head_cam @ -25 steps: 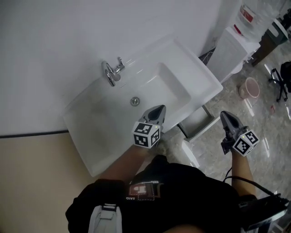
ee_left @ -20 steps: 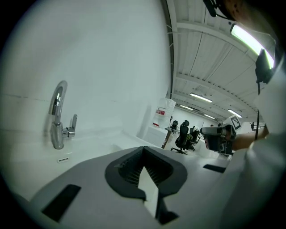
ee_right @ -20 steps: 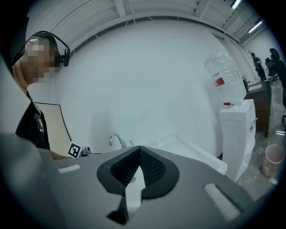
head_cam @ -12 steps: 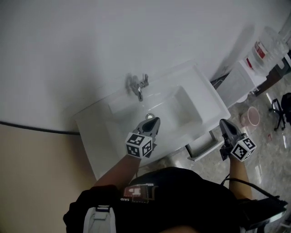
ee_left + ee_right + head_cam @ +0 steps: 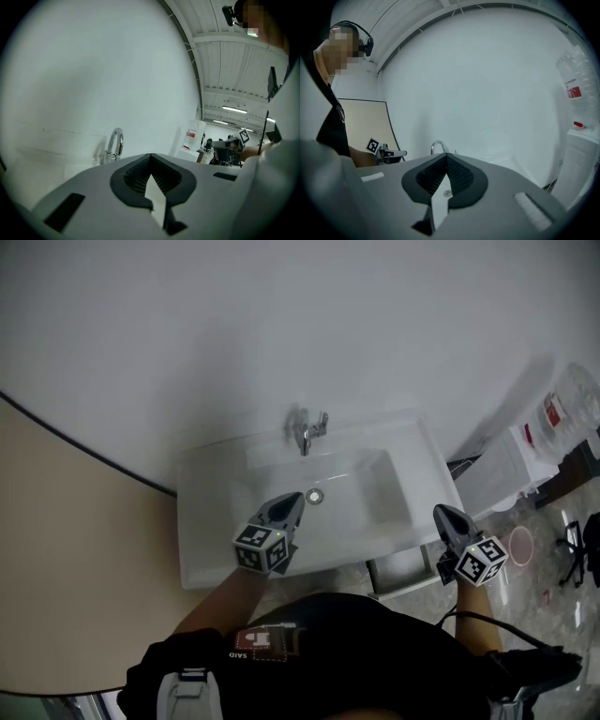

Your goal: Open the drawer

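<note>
Both claws are pinched fully shut and hold nothing. The left gripper (image 5: 291, 502) hangs over the white sink (image 5: 211, 521) with its tip close to the drain (image 5: 315, 495), and the right gripper (image 5: 440, 513) is off the sink's right front corner. The drawer (image 5: 401, 568) sits under that corner, pulled partway out so its pale inside shows between the sink's front edge and the person's dark top (image 5: 356, 643). The right gripper is just beside the drawer, not gripping it. Both grippers point toward the white wall behind the tap (image 5: 307, 430). Further right stand a water cooler (image 5: 502, 470) and a pink container (image 5: 518, 545) on the floor.
</note>
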### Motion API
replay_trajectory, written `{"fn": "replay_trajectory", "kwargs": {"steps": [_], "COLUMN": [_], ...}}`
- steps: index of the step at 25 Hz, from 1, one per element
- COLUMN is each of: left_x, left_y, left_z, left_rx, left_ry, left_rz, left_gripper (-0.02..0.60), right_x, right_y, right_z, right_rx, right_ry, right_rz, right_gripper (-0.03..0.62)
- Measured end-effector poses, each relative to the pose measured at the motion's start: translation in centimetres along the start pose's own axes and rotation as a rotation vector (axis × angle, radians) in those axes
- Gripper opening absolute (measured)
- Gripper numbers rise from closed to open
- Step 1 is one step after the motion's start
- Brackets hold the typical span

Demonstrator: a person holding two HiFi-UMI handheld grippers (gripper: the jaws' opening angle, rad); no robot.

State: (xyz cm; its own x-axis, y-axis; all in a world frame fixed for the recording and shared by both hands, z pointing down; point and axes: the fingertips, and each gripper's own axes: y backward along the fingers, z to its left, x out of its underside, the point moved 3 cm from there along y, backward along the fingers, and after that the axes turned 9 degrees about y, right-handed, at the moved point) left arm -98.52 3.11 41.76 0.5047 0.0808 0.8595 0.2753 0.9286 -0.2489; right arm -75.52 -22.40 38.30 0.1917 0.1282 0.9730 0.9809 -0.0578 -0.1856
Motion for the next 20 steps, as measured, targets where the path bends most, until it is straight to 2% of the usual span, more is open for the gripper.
{"fn": "replay_trajectory", "kwargs": {"steps": [7,11,16,20], "left_x": [-0.4,-0.2,-0.1,-0.5], "left_y": [5.5,8.4,11.7,15.0], "left_z": [-3.8,-6.3,-8.1,-7.8], "left_rx": [-0.143,-0.201,-0.242,-0.255], "left_ry": [0.043,0.035,0.037,0.036], "left_rz": [-0.118,-0.165,-0.201,-0.253], "left_gripper": [0.000,0.000,0.000,0.000], "right_x": [-1.7,-2.3,-2.3,-2.6], "right_y": [1.9,2.9,3.3,3.0], "right_z": [-1.0,-0.9,-0.6,1.4], "right_rx": [-0.133,-0.199,-0.229,-0.253], "right_ry": [0.046,0.065,0.069,0.091], "right_rz": [-0.011,-0.019,-0.010,-0.009], "right_gripper": [0.002,0.002,0.002,0.002]}}
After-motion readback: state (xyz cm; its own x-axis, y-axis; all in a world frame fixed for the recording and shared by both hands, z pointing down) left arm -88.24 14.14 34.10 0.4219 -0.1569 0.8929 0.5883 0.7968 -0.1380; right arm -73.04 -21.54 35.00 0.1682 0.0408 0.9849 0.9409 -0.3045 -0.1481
